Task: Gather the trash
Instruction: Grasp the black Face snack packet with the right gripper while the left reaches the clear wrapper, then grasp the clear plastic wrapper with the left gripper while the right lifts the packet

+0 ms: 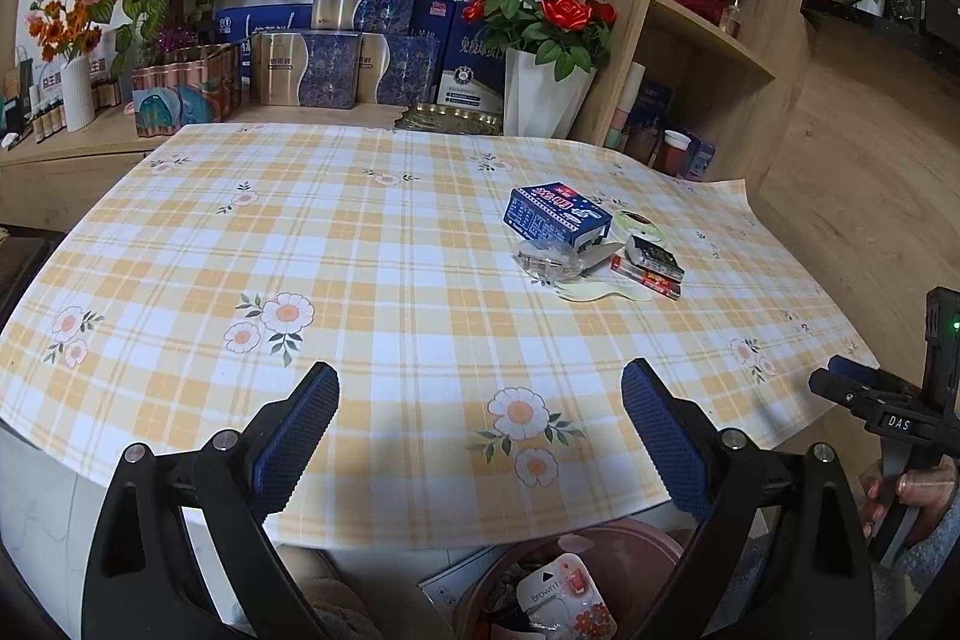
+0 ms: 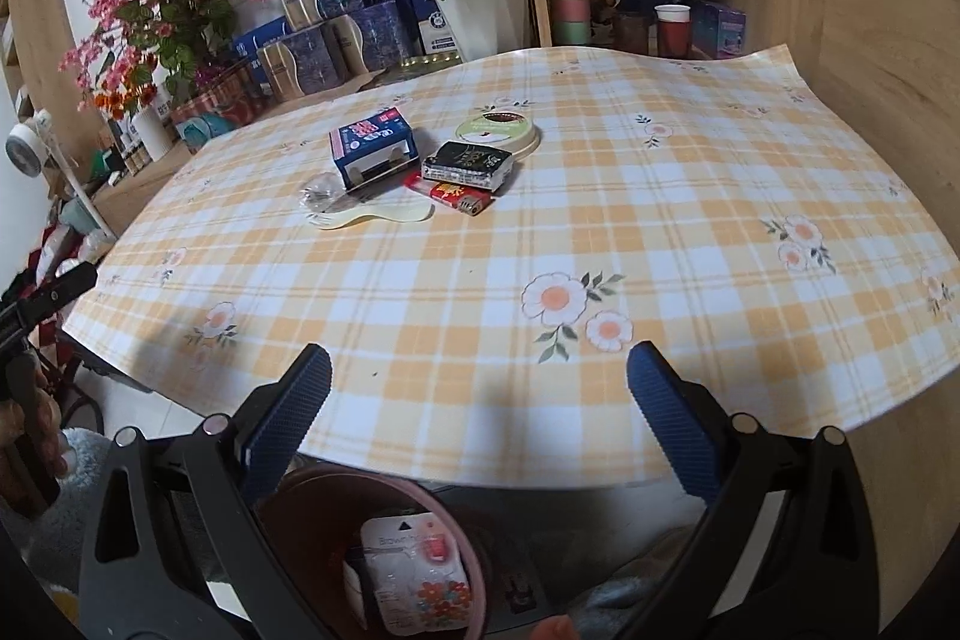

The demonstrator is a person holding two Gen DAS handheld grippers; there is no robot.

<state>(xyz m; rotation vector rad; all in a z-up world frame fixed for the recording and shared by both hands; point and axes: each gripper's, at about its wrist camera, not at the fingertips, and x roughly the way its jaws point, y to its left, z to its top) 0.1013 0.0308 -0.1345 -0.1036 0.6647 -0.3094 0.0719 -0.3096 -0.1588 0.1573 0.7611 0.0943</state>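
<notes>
Both claws hang spread wide with nothing between their blue pads. The left gripper (image 1: 480, 436) sits over the near edge of the table, its ribbed fingers (image 1: 297, 436) well apart; the right gripper (image 2: 480, 424) does the same a little further along that edge, and in the left view it shows as a black frame at the far right, gripped by a hand (image 1: 906, 496) in a grey sleeve.

Just below the table's edge, between the two claws, stands a reddish-brown bin (image 2: 300, 496) — already holding a white card package (image 2: 414, 574) printed with small orange flowers.

On the yellow-and-white checked tablecloth (image 2: 600, 220) the trash lies in one tight cluster toward the far side, well apart from both claws. A blue carton (image 2: 372, 145) lies on its side with its end flap open. Touching its near side is a crumpled clear plastic wrapper (image 2: 321, 199), and a pale plastic fork (image 2: 372, 215) lies flat just in front. Beside the carton sits a black cigarette pack (image 2: 468, 166), with a red lighter (image 2: 447, 195) close against its near edge. Behind the pack lies a round pale lid (image 2: 495, 130) with a green label.

Beyond the table — red roses in a white pot (image 1: 543, 91), pink blossoms, stacked blue and gold boxes (image 1: 366, 52), and a wooden shelf (image 1: 708, 34).
</notes>
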